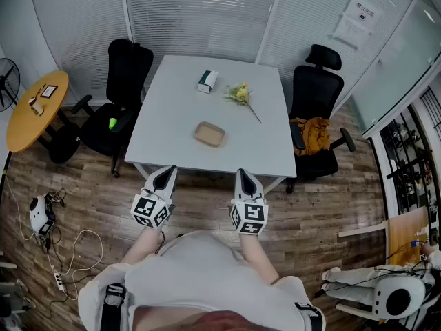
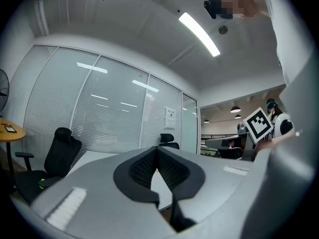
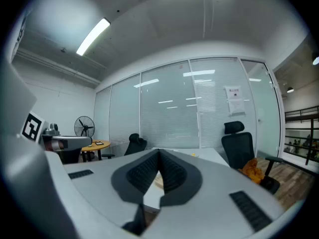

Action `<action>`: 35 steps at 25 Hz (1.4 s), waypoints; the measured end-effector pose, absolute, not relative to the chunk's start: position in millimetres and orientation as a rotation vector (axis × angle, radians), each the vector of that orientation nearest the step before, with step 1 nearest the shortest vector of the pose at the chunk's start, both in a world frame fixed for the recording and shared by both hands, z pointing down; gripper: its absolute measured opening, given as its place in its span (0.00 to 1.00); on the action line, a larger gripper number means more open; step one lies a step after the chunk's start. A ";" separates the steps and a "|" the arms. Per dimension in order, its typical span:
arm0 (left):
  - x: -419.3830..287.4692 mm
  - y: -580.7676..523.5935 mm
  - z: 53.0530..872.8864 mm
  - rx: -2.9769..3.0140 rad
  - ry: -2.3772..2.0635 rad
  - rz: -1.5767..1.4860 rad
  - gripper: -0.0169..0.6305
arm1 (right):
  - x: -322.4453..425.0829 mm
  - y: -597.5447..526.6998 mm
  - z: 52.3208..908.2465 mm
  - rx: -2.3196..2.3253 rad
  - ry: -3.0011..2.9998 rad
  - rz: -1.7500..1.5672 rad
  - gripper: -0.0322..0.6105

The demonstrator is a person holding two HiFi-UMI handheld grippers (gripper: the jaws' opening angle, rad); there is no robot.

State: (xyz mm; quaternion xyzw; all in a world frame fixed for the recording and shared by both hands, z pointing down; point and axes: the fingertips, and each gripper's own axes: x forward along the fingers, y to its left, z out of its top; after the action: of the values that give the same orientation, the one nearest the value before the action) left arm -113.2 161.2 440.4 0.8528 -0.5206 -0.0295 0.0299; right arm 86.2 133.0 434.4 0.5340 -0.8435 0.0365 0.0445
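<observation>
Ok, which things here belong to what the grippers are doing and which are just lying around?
In hand: left gripper, right gripper, both shut and empty; brown tray, nearest them on the white table.
Lying about: tissue box, yellow flowers, orange bag on the right chair, round wooden table, floor cables.

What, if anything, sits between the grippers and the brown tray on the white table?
Nothing visible. Only bare white table lies between the left gripper, the right gripper and the brown tray. The tissue box and the flower sprig lie beyond the tray. Both grippers are shut and empty.
</observation>
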 end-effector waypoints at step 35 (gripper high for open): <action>-192.0 131.2 458.7 2.686 -1.461 -0.107 0.02 | 1.7 121.0 444.8 1.720 -2.493 0.082 0.06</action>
State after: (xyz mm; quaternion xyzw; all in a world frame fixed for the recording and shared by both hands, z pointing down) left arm -192.0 131.2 458.7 0.8771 -0.4772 -0.0351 0.0412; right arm 1.7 121.0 444.8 0.5668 -0.8215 0.0270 0.0557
